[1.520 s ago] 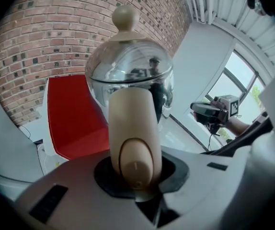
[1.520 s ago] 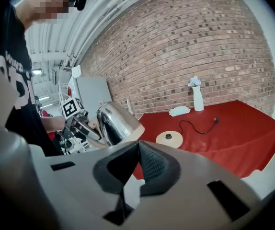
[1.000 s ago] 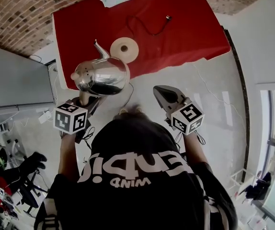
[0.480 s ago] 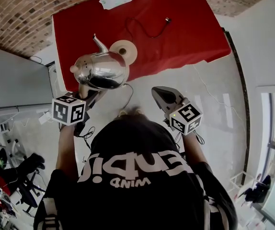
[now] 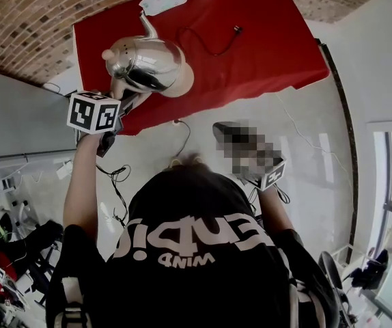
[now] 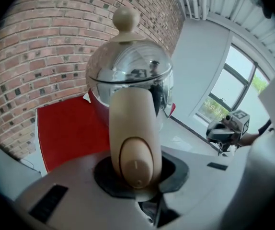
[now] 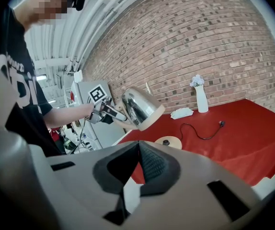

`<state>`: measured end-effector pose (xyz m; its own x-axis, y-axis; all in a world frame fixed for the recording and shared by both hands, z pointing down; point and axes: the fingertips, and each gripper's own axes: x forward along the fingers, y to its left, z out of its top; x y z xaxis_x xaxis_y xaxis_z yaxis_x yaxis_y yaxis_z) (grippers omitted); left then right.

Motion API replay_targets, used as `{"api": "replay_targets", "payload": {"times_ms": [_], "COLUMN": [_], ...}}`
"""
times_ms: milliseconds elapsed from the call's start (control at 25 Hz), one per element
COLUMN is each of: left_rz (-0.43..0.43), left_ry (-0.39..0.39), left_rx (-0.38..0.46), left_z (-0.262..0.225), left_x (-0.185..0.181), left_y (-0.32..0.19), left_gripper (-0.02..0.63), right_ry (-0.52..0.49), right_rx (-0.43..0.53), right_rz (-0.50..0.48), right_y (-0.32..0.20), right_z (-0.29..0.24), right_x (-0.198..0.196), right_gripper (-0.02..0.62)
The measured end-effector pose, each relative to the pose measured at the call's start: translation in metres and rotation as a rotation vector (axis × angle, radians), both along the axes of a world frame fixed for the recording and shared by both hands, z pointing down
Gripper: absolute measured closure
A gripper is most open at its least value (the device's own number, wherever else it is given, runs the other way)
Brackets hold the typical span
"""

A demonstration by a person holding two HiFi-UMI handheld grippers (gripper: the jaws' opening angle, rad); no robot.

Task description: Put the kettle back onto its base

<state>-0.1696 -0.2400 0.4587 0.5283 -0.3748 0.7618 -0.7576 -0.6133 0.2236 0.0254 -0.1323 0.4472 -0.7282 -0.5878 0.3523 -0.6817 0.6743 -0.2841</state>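
Observation:
A shiny steel kettle (image 5: 148,61) with a cream knob and a cream handle (image 6: 132,128) hangs in the air over the near left part of the red table (image 5: 264,39). My left gripper (image 5: 124,96) is shut on that handle, which fills the space between the jaws in the left gripper view. The round cream base (image 7: 168,142) lies on the red cloth just under and beyond the kettle. In the head view only the base's right edge (image 5: 186,82) shows past the kettle's body. My right gripper (image 5: 220,127) is held over the floor short of the table, its jaws shut and empty.
A black power cable (image 5: 213,43) runs from the base across the cloth. A white vase (image 7: 200,97) and a folded white cloth (image 7: 181,112) stand at the table's far edge by the brick wall. A grey cabinet (image 5: 18,115) stands left of the table.
The left gripper has carried the kettle away from the person, from the table's near edge to over the base, which it now mostly covers. The right gripper has stayed put.

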Motion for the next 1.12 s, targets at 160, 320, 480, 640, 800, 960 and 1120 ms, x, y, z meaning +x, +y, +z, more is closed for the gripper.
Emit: {"api": "replay_targets", "payload": {"times_ms": [160,320,480,640,800,960,1120], "left_rz": [0.059,0.097,0.101,0.117,0.132,0.136,0.129], "left_ry": [-0.06,-0.087,-0.104,-0.134,-0.174,-0.18,-0.188], "left_rx": [0.029,-0.006,-0.031,-0.045,-0.051,-0.068,-0.079], "left_z": [-0.012,-0.004,0.007,0.018,0.03,0.045,0.059], "left_x": [0.008,0.017,0.02,0.025,0.025,0.028,0.03], "left_y": [-0.031,-0.047,-0.057,-0.058,-0.061,-0.061,-0.06], "left_gripper": [0.546,0.546,0.546,0.546,0.546,0.546,0.546], "right_ry": [-0.013,-0.019,-0.024,-0.024,-0.021,-0.021,-0.02], "right_rx": [0.002,0.002,0.003,-0.001,-0.01,-0.018,-0.026], "right_rz": [0.004,0.009,0.011,0.019,0.02,0.021,0.024], "right_y": [-0.003,-0.004,-0.007,-0.01,-0.014,-0.017,-0.019], "right_z": [0.001,0.002,0.001,0.001,0.003,0.006,0.01], "right_x": [0.002,0.005,0.008,0.012,0.012,0.012,0.014], "right_gripper": [0.572,0.572,0.572,0.572,0.572,0.572,0.572]}}
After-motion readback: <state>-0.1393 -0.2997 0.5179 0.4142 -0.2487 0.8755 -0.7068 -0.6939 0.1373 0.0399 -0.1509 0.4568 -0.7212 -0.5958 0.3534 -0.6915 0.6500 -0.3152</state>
